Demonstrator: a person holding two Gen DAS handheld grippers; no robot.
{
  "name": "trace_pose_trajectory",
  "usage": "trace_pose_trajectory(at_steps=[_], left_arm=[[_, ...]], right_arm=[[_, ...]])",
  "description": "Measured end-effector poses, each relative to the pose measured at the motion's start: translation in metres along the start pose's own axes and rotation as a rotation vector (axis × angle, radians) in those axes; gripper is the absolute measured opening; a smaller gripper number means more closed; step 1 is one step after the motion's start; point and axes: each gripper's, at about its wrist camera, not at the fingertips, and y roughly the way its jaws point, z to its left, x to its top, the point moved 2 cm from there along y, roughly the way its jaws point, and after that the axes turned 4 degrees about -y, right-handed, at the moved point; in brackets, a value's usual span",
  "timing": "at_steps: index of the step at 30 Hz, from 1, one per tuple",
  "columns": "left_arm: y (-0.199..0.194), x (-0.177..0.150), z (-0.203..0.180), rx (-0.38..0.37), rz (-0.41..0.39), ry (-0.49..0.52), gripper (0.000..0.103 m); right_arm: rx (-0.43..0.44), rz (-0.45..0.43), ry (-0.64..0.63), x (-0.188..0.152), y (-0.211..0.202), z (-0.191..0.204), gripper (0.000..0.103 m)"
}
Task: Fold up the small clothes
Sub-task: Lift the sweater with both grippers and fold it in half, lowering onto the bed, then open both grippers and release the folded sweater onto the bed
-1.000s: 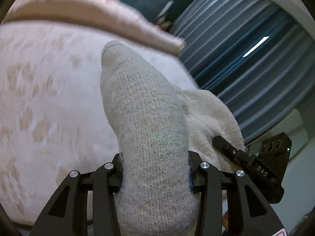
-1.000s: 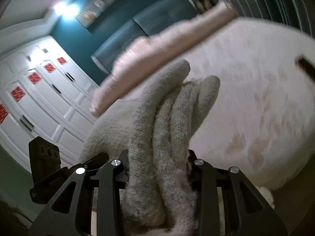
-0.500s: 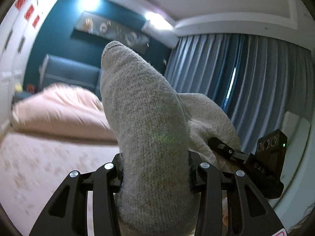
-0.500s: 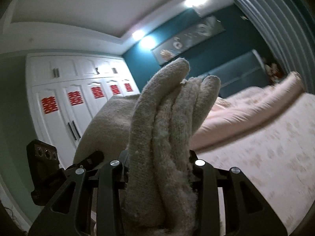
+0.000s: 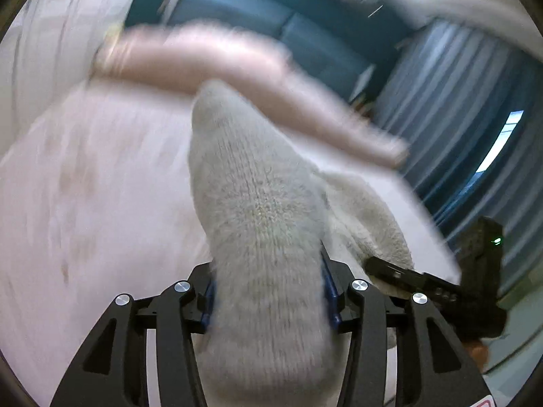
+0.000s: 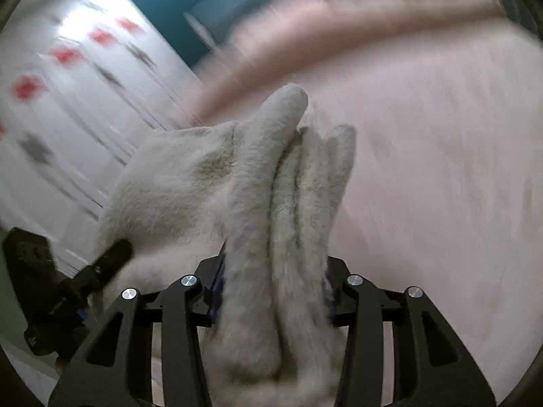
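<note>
I'm pinching the grey knit garment (image 5: 264,237) in both my left gripper (image 5: 268,291) and right gripper (image 6: 271,291), jaws just easing wider; no readable writing.

Bed (image 5: 85,186) motion-blurred, wardrobe (image 6: 68,78) smeared, sock (image 5: 268,237) base cropped

I'm working in a home bedroom: a wide bed under a pale pink patterned bedspread (image 5: 85,203), a long pink pillow (image 5: 237,78) at a padded blue headboard (image 5: 305,40), pleated blue-grey curtains (image 5: 458,118), and what looks, through blur, like a white panelled wardrobe with red emblems (image 6: 68,84).
</note>
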Motion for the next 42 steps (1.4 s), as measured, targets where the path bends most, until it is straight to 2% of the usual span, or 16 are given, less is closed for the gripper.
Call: trace_pose_trajectory(at_steps=[2, 3, 4, 6, 7, 10, 14, 16, 18, 20, 27, 29, 32, 34, 39, 42], left_arm=[[0.025, -0.034, 0.038, 0.075, 0.08, -0.089, 0.043], [0.017, -0.042, 0.051, 0.054, 0.037, -0.134, 0.044], [0.004, -0.042, 0.062, -0.012, -0.012, -0.19, 0.046], [-0.013, -0.036, 0.077, -0.063, -0.039, -0.284, 0.057], [-0.017, -0.027, 0.081, -0.062, -0.044, -0.307, 0.065], [-0.009, -0.008, 0.086, -0.045, -0.01, -0.351, 0.071], [0.027, -0.023, 0.083, -0.077, 0.116, -0.415, 0.072], [0.047, -0.031, 0.089, -0.084, 0.173, -0.446, 0.073], [0.053, -0.033, 0.084, -0.093, 0.167, -0.418, 0.072], [0.051, -0.024, 0.071, -0.121, 0.141, -0.358, 0.048], [0.019, 0.011, 0.018, -0.19, -0.027, -0.159, 0.041], [0.034, 0.006, 0.017, -0.099, -0.01, -0.112, 0.043], [0.072, -0.016, 0.032, 0.061, 0.106, -0.106, 0.045], [0.064, -0.024, 0.037, 0.015, 0.084, -0.165, 0.046], [0.02, -0.025, 0.014, 0.073, 0.021, -0.112, 0.041], [0.015, -0.031, -0.006, 0.154, 0.031, -0.049, 0.041]], right_arm=[[-0.108, 0.087, 0.032, -0.034, 0.026, -0.028, 0.04], [-0.068, 0.056, 0.035, -0.041, 0.021, -0.032, 0.048], [-0.041, 0.024, 0.042, -0.044, 0.011, -0.034, 0.049], [-0.085, -0.015, 0.021, -0.036, -0.005, -0.033, 0.068], [-0.09, -0.026, 0.008, -0.03, -0.008, -0.031, 0.072], [-0.071, -0.011, -0.013, -0.011, 0.006, -0.028, 0.081], [-0.074, 0.112, 0.038, -0.008, 0.06, -0.033, 0.083], [-0.029, 0.143, 0.073, -0.012, 0.072, -0.034, 0.073], [0.008, 0.134, 0.07, -0.007, 0.074, -0.026, 0.039], [0.003, 0.095, 0.0, 0.004, 0.061, -0.01, 0.032], [0.013, -0.169, -0.149, 0.039, -0.01, 0.016, 0.033], [-0.039, -0.143, -0.107, 0.037, 0.003, -0.012, 0.039], [-0.173, 0.068, 0.003, 0.022, 0.052, -0.064, 0.042], [-0.143, 0.019, 0.037, 0.015, 0.034, -0.071, 0.043], [-0.176, -0.118, -0.092, 0.005, -0.031, -0.03, 0.042], [-0.208, -0.075, -0.173, -0.014, -0.026, -0.017, 0.038]])
